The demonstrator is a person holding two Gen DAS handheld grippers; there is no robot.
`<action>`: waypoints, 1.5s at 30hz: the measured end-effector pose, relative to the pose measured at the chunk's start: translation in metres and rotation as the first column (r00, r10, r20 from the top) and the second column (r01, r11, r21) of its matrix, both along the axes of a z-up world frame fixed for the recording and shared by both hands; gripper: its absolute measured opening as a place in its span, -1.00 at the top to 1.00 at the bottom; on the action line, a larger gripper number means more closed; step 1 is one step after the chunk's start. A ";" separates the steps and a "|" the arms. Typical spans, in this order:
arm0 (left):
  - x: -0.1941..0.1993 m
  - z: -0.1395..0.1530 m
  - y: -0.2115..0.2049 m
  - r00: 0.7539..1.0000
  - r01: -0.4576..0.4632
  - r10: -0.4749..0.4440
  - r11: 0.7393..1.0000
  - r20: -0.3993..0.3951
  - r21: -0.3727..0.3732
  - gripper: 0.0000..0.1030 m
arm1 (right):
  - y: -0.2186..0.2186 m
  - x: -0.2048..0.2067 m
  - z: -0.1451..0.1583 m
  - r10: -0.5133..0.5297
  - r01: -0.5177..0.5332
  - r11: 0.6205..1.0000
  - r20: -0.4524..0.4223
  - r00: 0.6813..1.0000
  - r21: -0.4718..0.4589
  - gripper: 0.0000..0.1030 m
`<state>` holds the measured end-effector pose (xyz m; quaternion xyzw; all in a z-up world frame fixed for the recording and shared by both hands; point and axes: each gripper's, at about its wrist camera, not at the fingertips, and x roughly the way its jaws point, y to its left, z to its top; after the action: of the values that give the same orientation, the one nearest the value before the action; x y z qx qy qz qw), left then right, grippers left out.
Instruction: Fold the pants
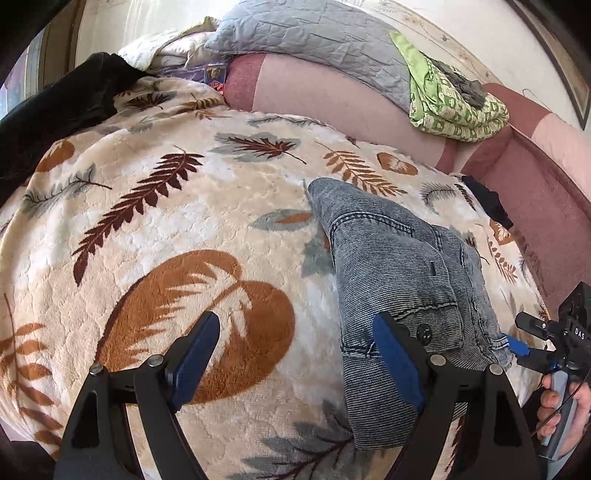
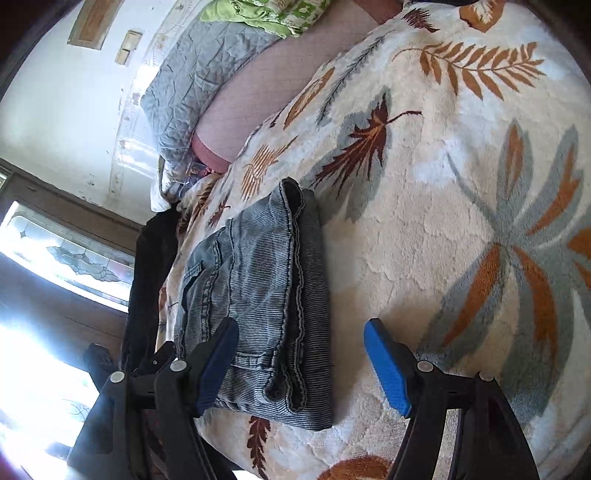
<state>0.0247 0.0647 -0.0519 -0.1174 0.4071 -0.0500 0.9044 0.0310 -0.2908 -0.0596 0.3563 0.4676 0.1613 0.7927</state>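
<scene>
Grey-blue denim pants [image 1: 399, 266] lie folded into a compact stack on a cream blanket with leaf prints [image 1: 184, 206]. My left gripper [image 1: 295, 321] hovers open over the blanket at the stack's left edge. Its right finger [image 1: 395, 354] is above the denim and nothing is pinched. In the right wrist view the same pants [image 2: 258, 288] show their stacked hems. My right gripper [image 2: 303, 326] stands open, its left finger [image 2: 218, 362] over the near end of the stack and its right one over bare blanket. A hand holds the right gripper [image 1: 517, 332] at the pants' right side.
A pink sofa back [image 1: 332, 96] runs behind the blanket, with a grey quilted cover [image 1: 314, 33] and a green patterned cloth [image 1: 450, 103] on it. A black garment [image 1: 55, 110] lies at the far left. A bright window [image 2: 55, 251] is beyond the blanket's edge.
</scene>
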 end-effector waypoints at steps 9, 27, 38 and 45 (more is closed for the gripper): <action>-0.005 -0.001 0.004 1.000 -0.003 0.003 1.000 0.023 0.010 -0.66 | 0.021 0.000 0.035 0.035 -0.028 0.994 0.063 0.997 -0.104 -0.43; 0.012 0.006 0.005 0.996 0.064 -0.073 0.981 -0.042 -0.185 -0.66 | 0.041 0.040 0.047 0.151 -0.168 0.969 -0.103 0.983 -0.181 -0.36; 0.060 -0.029 -0.019 0.938 0.091 -0.232 0.880 -0.256 -0.466 -0.66 | 0.014 0.069 -0.010 0.115 -0.111 0.993 -0.238 0.965 0.030 -0.36; 0.068 -0.027 -0.033 0.932 0.091 -0.230 0.897 -0.280 -0.433 -0.33 | 0.037 0.082 -0.010 0.194 -0.207 0.978 -0.247 0.949 -0.027 0.24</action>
<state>0.0931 0.0313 -0.0792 -0.2782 0.5387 -0.1902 0.7722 0.1131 -0.2539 -0.0695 0.3029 0.5990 0.1837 0.7182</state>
